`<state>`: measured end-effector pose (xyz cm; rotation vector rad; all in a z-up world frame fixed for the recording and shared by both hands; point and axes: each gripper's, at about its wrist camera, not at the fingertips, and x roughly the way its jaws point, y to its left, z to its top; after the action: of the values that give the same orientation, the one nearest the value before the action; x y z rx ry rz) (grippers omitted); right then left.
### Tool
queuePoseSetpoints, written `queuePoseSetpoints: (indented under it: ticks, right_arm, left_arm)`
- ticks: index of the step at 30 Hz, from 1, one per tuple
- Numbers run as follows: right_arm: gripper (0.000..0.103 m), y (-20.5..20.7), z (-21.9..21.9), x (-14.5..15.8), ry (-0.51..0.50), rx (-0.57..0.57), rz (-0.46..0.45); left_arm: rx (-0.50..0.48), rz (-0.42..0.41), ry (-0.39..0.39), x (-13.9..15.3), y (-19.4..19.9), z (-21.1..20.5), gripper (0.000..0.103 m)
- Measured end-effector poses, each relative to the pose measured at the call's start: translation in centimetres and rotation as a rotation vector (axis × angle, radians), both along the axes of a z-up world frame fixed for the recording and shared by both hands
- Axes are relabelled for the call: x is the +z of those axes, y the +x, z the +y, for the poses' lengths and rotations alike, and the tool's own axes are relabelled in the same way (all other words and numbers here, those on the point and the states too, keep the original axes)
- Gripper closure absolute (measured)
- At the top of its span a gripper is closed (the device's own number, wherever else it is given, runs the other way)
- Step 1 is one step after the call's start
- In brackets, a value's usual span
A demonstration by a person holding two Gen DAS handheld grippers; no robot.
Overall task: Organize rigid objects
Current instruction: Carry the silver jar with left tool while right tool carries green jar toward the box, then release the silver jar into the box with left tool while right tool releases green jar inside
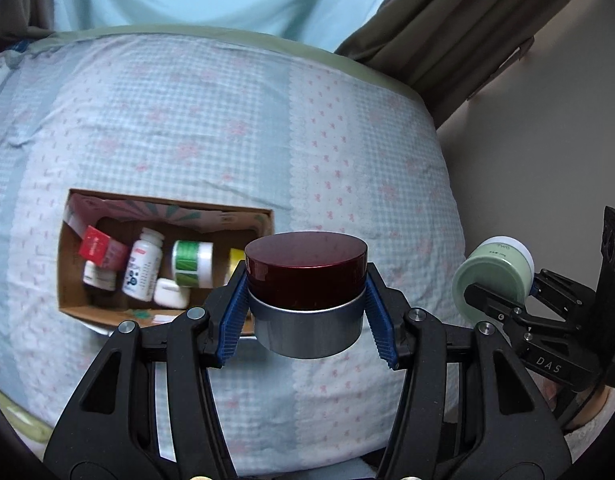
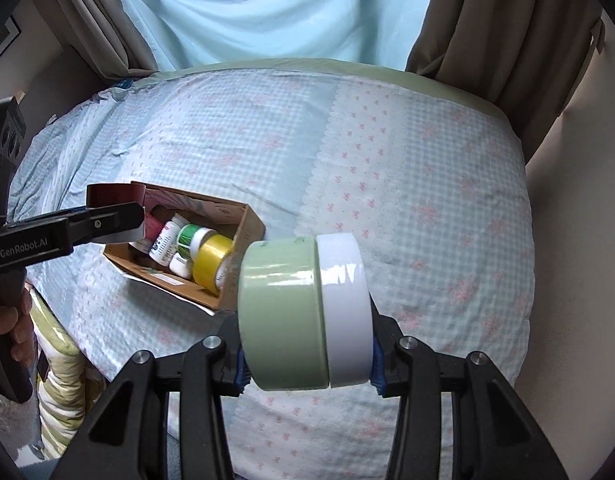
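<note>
In the left wrist view my left gripper is shut on a round jar with a dark red lid and a silver base, held upright above the bed. My right gripper is shut on a pale green jar with a white lid, which lies on its side between the pads. Below and to the left sits an open cardboard box with a red carton, a white bottle, a green-labelled jar and a yellow jar in it. Both held jars hang outside the box.
The box rests on a bed with a blue checked sheet. Brown curtains and a light blue drape hang behind it. A wall lies to the right of the bed. A person's hand grips the left tool's handle.
</note>
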<state>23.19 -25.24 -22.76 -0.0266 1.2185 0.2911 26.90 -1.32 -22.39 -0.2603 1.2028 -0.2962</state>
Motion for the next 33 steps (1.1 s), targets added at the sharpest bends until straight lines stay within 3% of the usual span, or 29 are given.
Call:
queuePoseSetpoints:
  ticks: [7,14,25,33]
  right_arm:
    - [0.062,1.6,8.7,0.5,0.064,-0.079,0.006]
    - [0.062,3.7,16.0,-2.3,0.122,-0.167,0.071]
    - [0.062,5.3,20.9,-10.5,0.137,-0.191,0.237]
    - [0.062,5.8,23.3,-15.2,0.118,-0.142,0.278]
  left_arm:
    - [-0.125,0.019,0.051,-1.5,1.4,7.0,0.053]
    - [-0.211,0.067,0.086,-4.8,3.8,11.6,0.053]
    - [-0.195,0.178,0.080,-11.0,7.9,14.0,0.053]
    - [-0.232,0.236,0.104,-15.3,10.3,12.9,0.053]
